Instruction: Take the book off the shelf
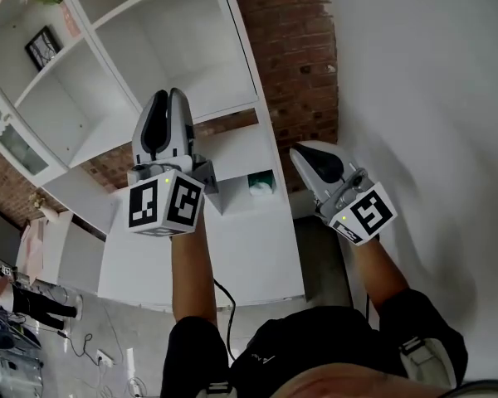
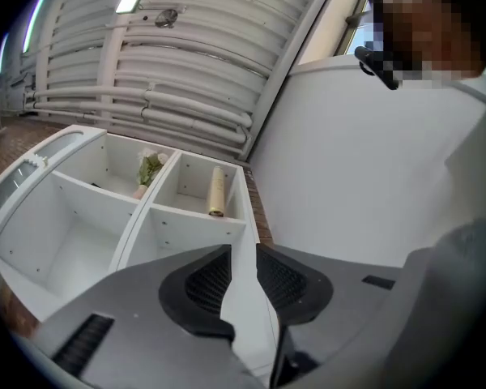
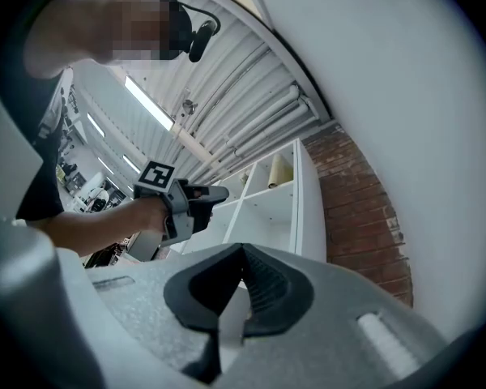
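The left claw (image 2: 244,254): jaws a narrow gap apart, nothing between the pads. Only the edge of the white shelf (image 2: 190,227) shows through the gap. In the head view it is held up in front of the shelf, tips toward 12 o'clock.

The right claw (image 3: 243,254): jaws closed tip to tip, empty. In the head view it sits at 3 o'clock of the left claw, apart from it.

The book (image 2: 216,191): taken to be the cream upright item, though its shape is not sharp enough to confirm. It stands in the shelf's top right compartment. From the left claw it lies between 11 and 12 o'clock, well apart, no contact. From the right claw it lies at 1 o'clock, also well apart.

A plant (image 2: 148,170) stands in the neighbouring compartment, at 9 o'clock of the book.
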{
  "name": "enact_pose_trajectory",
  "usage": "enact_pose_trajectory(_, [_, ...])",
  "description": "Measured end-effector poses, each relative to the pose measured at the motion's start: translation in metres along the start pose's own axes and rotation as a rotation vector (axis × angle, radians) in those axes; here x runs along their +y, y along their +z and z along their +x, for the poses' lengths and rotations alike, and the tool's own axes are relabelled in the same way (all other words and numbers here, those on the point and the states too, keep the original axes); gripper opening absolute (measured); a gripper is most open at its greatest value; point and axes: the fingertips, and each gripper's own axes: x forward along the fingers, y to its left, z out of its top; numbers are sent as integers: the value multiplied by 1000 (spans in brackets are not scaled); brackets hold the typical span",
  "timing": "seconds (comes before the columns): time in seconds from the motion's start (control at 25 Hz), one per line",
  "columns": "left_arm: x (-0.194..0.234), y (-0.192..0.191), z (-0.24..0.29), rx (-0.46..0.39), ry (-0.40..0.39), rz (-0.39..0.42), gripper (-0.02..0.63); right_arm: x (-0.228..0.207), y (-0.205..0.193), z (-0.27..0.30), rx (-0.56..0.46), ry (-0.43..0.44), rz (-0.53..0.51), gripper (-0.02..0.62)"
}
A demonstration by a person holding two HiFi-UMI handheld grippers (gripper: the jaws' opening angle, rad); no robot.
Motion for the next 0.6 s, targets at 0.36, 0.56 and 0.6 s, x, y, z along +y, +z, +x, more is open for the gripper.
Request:
enact_pose_trajectory(0.36, [39, 74, 101, -50, 25, 99, 243, -7, -26, 23, 8, 28, 20, 2])
enact_pose_trajectory(0.56, [51, 92, 156, -9, 36, 111, 286, -17, -21, 26, 1, 20, -6, 2])
enact_pose_trajectory(0.6, [54, 93, 166, 4, 45, 120, 294, -20, -20, 26, -3, 15, -8, 2])
